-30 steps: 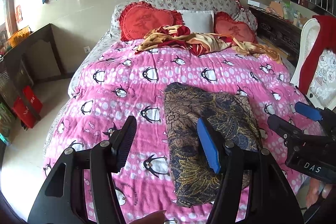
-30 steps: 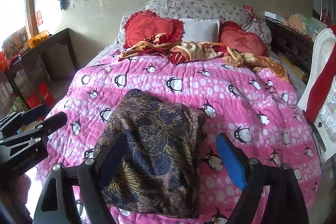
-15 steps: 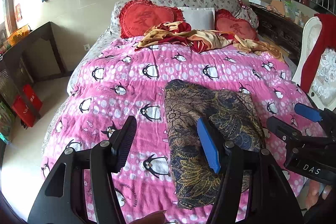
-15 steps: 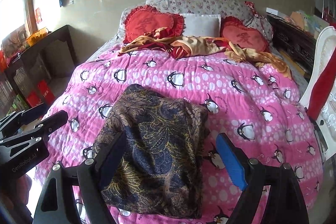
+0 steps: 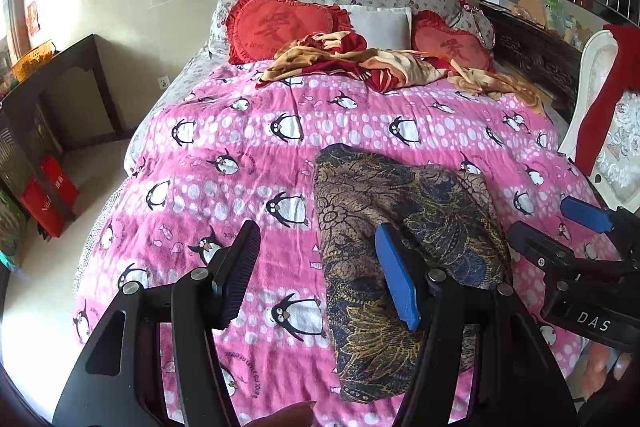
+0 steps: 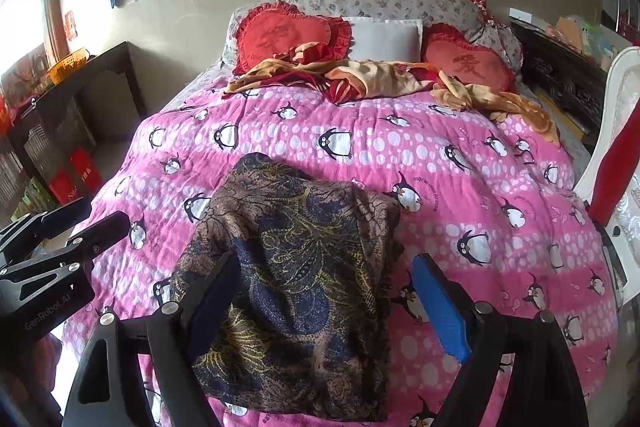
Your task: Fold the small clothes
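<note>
Two released tongs, left (image 5: 318, 277) marked "GenRobot.AI", right (image 6: 326, 305) marked "DAS", hover over folded garment (image 6: 296, 287).

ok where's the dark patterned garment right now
The dark patterned garment lies folded on the pink penguin quilt at the near end of the bed, below both grippers.

My left gripper (image 5: 318, 275) hangs with jaws apart and empty over the pink quilt (image 5: 248, 163), its blue pad (image 5: 396, 283) above the folded brown-and-navy garment (image 5: 400, 227), while the right gripper (image 5: 560, 231) sits open just beside that garment's right edge.
</note>
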A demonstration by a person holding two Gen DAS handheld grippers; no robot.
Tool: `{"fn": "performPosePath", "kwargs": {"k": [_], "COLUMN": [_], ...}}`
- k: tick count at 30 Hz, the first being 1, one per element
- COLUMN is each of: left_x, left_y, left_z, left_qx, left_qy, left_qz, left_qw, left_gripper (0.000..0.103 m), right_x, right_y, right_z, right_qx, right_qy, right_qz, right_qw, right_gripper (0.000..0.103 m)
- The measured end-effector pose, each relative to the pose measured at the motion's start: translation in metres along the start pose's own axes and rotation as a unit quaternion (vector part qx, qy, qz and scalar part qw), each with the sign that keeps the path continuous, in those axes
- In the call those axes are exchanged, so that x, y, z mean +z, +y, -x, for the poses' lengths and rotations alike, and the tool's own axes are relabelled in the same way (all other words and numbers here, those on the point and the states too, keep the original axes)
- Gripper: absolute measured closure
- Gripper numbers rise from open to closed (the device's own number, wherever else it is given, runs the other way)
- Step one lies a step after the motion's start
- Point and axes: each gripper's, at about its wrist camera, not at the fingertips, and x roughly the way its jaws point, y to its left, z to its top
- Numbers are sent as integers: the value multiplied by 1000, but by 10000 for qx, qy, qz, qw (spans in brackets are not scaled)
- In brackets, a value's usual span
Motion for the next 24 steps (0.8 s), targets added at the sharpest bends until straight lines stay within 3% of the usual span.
{"fn": "performPosePath", "kwargs": {"k": [24], "left_x": [0], "left_y": [0], "left_z": [-22], "left_qx": [-10], "left_qy": [194], "left_qz": [17], "left_qw": [9998], "left_gripper": [43], "right_x": [4], "right_y": [1], "right_z": [-23], "right_qx": [25], "right_qy": [250], "right_qz": [45], "right_qw": [9997], "right_gripper": [18]}}
